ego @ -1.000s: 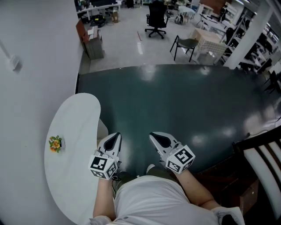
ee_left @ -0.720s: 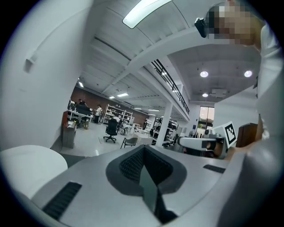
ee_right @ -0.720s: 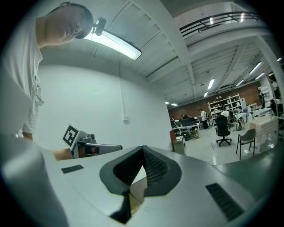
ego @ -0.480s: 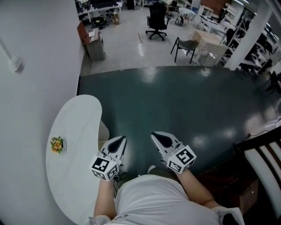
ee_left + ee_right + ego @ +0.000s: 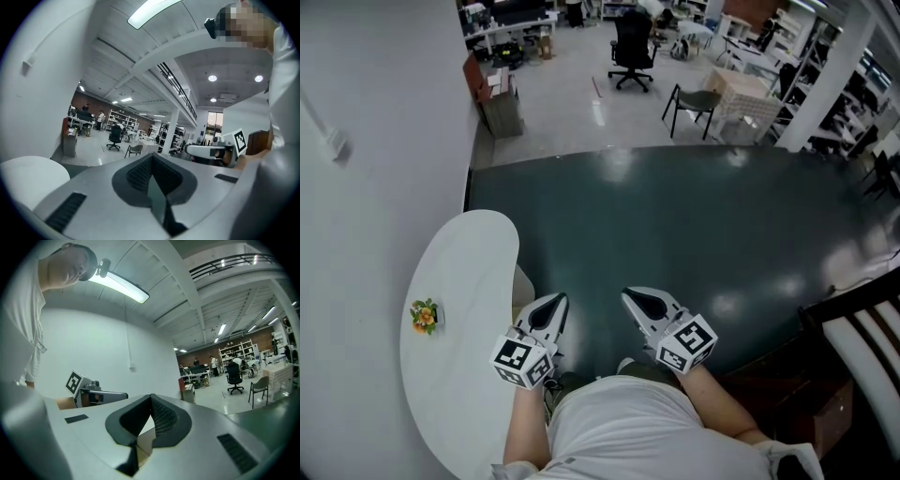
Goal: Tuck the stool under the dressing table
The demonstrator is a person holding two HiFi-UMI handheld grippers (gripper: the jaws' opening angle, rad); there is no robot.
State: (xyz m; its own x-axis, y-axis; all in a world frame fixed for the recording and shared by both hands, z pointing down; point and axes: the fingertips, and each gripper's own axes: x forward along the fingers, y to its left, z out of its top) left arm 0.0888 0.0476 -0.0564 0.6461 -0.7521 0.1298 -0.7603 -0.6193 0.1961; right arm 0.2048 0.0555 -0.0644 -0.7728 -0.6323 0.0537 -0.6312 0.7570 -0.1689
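The white kidney-shaped dressing table (image 5: 459, 309) stands against the left wall, and its rounded top (image 5: 28, 178) also shows low in the left gripper view. A pale rounded shape (image 5: 522, 281) peeks out from under its right edge; it looks like the stool, mostly hidden. My left gripper (image 5: 555, 302) hovers just right of the table edge, jaws shut and empty (image 5: 151, 155). My right gripper (image 5: 630, 297) is beside it over the dark floor, also shut on nothing (image 5: 150, 397). Each gripper sees the other from the side: the right gripper (image 5: 211, 151) and the left gripper (image 5: 96, 394).
A small orange flower ornament (image 5: 424, 316) sits on the table. A dark green floor mat (image 5: 694, 225) spreads ahead. A dark chair with white slats (image 5: 862, 347) stands at the right. Office chairs (image 5: 630, 42) and shelving fill the far room.
My left gripper has shifted slightly to the right, away from the table edge. The right gripper has kept still. Both stay shut.
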